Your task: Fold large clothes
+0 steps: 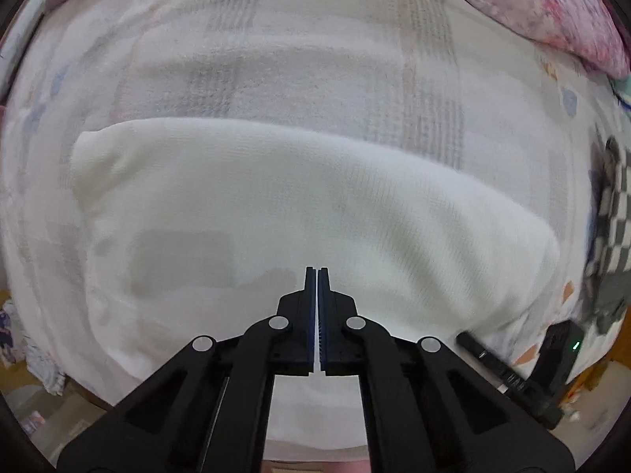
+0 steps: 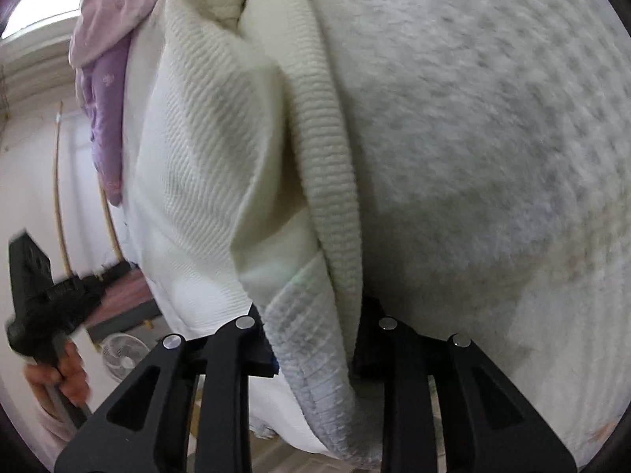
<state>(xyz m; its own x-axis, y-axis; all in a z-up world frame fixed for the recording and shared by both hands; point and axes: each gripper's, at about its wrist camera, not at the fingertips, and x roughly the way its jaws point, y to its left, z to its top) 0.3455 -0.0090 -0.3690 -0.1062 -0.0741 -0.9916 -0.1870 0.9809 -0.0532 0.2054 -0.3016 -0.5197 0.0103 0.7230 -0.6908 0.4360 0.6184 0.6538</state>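
Bed covered by a white, pile-textured blanket [image 1: 315, 59] with faint grey and pink checks; its edges run out of the left wrist view, and in the right wrist view its surface is blurred. Large cream-white knitted garment [image 1: 299, 213], fine waffle weave, lying flat across the near part of the bed in a broad folded band; its near edge is hidden behind the left tongs. In the right wrist view the same garment's thick ribbed hem [image 2: 331, 181] rises in a rolled ridge, with a fold of it passing between the right tongs [image 2: 315, 339], which stand narrow and clamp that fabric; the fingertips themselves are hidden by cloth. Pink floral quilt [image 1: 552, 12], cut off at the top corner. Grey-and-white checked cloth [image 1: 611, 216], blurred at the right edge. Left tongs [image 1: 317, 276], black with blue pads, fully closed on nothing, above the garment. Person's hand [image 2: 59, 378], partly out of frame, gripping the left handle.
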